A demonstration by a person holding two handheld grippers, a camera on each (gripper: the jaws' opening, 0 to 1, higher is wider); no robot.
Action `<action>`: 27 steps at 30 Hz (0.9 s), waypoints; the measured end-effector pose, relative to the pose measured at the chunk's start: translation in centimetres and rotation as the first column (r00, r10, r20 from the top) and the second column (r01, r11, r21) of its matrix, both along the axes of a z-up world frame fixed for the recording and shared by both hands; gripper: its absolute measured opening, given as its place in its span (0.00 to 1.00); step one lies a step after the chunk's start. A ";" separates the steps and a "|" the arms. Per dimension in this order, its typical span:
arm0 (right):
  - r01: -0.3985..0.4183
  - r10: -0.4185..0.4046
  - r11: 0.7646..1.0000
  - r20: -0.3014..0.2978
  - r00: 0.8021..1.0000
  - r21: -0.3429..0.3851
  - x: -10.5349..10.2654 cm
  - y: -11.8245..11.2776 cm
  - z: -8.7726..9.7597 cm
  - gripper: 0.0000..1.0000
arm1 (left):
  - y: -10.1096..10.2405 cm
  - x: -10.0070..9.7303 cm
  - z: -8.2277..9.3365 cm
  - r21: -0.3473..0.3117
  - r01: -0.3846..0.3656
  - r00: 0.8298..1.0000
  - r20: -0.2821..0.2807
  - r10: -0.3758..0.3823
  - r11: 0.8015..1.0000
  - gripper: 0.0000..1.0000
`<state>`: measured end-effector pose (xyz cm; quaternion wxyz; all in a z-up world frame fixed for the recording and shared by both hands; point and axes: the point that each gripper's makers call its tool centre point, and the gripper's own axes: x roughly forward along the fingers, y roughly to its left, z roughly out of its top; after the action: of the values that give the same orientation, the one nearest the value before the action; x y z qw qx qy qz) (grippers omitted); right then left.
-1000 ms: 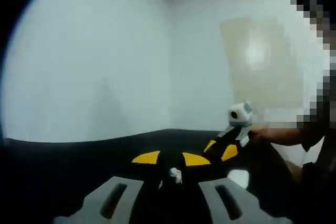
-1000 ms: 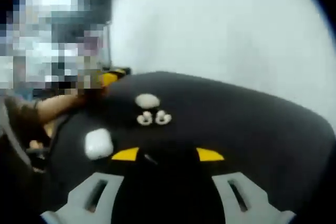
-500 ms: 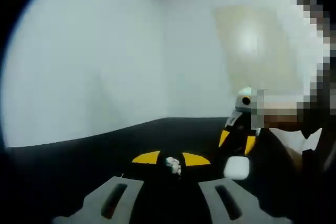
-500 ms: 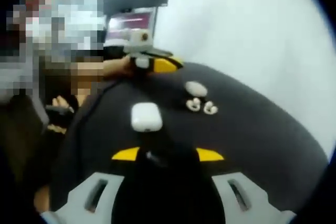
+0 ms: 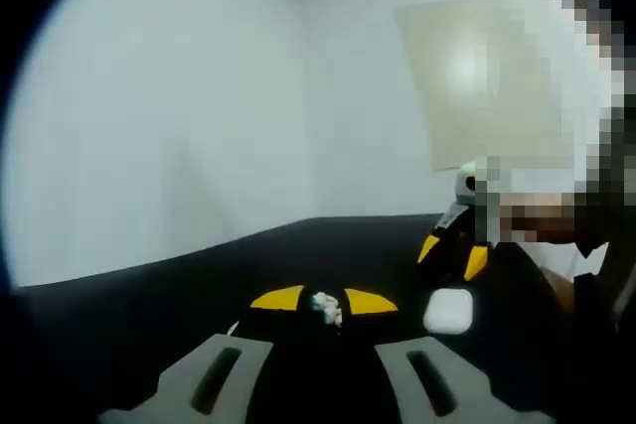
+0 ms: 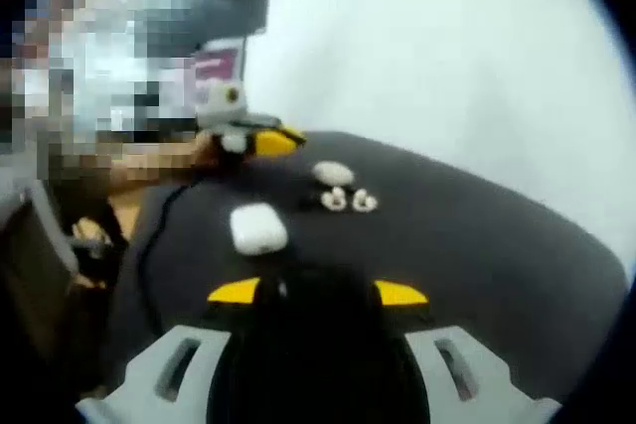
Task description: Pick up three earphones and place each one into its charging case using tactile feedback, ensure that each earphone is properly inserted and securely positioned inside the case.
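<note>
Left tongs [image 5: 323,307] pinch small white earbud [image 5: 324,307]; right tongs [image 6: 316,293] state unclear (blurred). Align over white rounded charging case [image 5: 447,310], seat gently.

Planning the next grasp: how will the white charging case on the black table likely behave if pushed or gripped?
The charging case looks small, smooth and rounded, so it would probably slide on the black table rather than tip. Its glossy shell may slip between jaws. It lies flat and closed, probably light and stiff.
</note>
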<state>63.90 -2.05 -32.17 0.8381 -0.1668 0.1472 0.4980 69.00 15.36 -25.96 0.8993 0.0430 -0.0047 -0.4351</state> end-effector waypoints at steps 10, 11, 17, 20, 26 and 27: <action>0.354 -0.340 0.919 -0.110 0.934 0.170 5.2 -6.4 0.2 0.26 | -0.1 0.1 -0.1 0.004 -0.004 1.000 -0.001 0.004 1.000 0.11; 0.379 -0.356 0.903 -0.139 0.924 0.202 5.5 -6.8 0.6 0.26 | -0.1 0.1 -0.1 0.006 -0.004 1.000 -0.001 0.004 1.000 0.11; 0.366 -0.250 0.870 -0.344 0.905 0.331 4.3 -4.6 2.0 0.35 | -0.3 0.2 -0.4 0.023 -0.002 1.000 -0.003 0.002 1.000 0.11; 0.386 -0.230 0.866 -0.430 0.873 0.319 4.1 -3.2 1.4 0.35 | -0.3 0.2 -0.5 0.031 -0.001 1.000 -0.006 0.001 1.000 0.11; 0.395 -0.219 0.863 -0.470 0.855 0.316 3.8 -1.3 1.1 0.36 | -0.4 0.2 -0.7 0.043 -0.002 1.000 -0.005 0.002 0.999 0.11; 0.372 -0.217 0.881 -0.447 0.868 0.293 3.5 -0.9 0.9 0.36 | -0.4 0.2 -0.7 0.044 -0.002 1.000 -0.004 0.002 0.999 0.11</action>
<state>67.43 -2.99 -31.30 0.8730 0.1247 0.2433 0.4038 69.20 15.00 -26.67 0.8987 0.0620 0.0069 -0.4342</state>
